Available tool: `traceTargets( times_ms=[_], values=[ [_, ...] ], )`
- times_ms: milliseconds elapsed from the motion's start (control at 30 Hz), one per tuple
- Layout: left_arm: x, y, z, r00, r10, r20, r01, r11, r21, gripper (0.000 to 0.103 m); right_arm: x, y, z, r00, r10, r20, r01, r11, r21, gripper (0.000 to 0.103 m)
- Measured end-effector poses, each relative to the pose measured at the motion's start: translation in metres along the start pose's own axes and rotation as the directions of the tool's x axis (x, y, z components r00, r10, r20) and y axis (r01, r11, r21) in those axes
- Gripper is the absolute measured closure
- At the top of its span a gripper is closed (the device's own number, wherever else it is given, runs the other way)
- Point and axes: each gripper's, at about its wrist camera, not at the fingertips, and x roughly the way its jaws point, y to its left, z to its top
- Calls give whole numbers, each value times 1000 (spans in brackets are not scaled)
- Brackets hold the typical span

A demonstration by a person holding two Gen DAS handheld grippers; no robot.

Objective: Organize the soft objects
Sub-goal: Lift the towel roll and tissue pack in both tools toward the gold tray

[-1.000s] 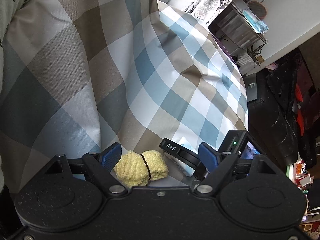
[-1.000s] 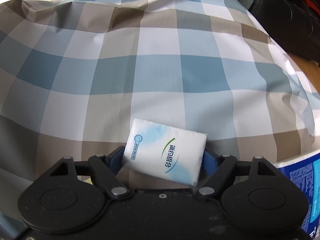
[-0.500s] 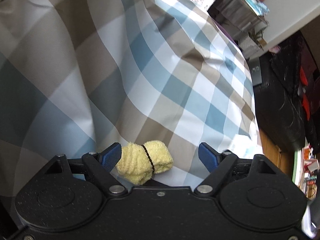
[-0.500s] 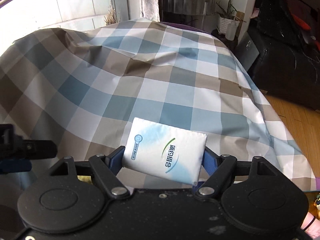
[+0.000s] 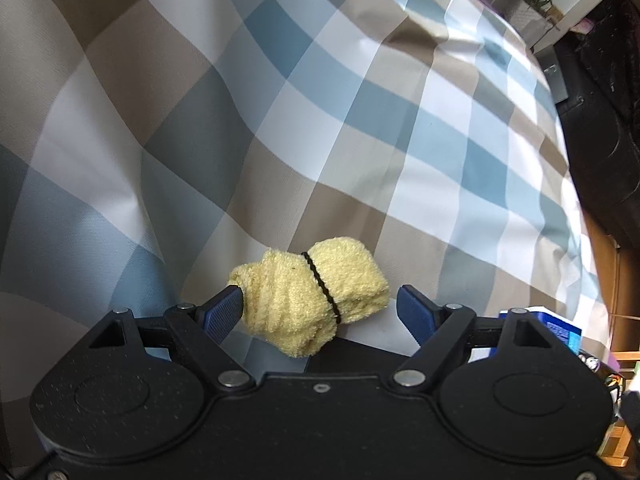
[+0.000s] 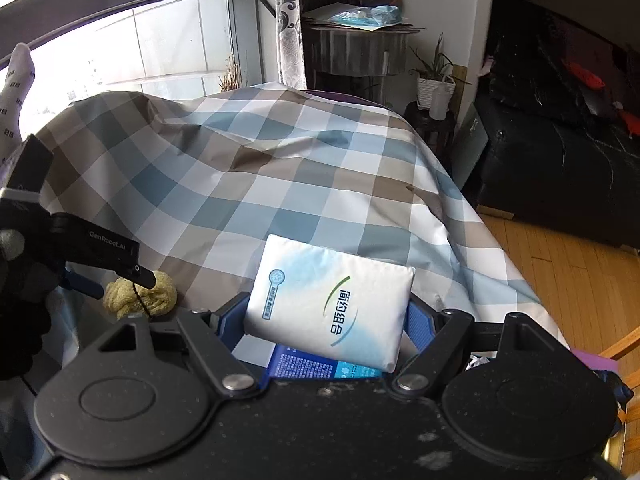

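A rolled yellow towel [image 5: 288, 296] bound with a black band lies on the checked cloth [image 5: 320, 120]. My left gripper [image 5: 320, 294] stands open around it. Its left pad touches the roll and its right pad stands just clear. The right wrist view shows the same towel [image 6: 160, 296] low at the left, with the left gripper [image 6: 122, 284] over it. My right gripper [image 6: 326, 308] is shut on a white and blue tissue pack [image 6: 328, 300], held above the checked cloth [image 6: 260, 184], with both pads against the pack's short sides.
A blue printed package [image 6: 312, 364] sits just under the right gripper. The cloth drapes over a mound that falls off at the right to a wood floor [image 6: 540, 260]. A black sofa [image 6: 560, 160], a potted plant [image 6: 436, 88] and a window [image 6: 120, 40] lie beyond.
My right gripper has risen and drawn back with the tissue pack, so the room now shows. My left gripper has sunk closer over the towel, which looks larger between its fingers.
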Motion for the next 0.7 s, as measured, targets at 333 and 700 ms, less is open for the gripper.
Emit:
traceTargets(
  times_ms=[333, 700],
  values=[
    [23, -9, 2, 998, 70, -2, -70, 997, 17, 22, -34, -33, -11, 999, 36, 13, -36, 997, 64, 25],
    [46, -30, 8, 991, 133, 21, -135, 981, 136, 16, -27, -47, -14, 999, 19, -31, -15, 994, 111, 25]
  ],
)
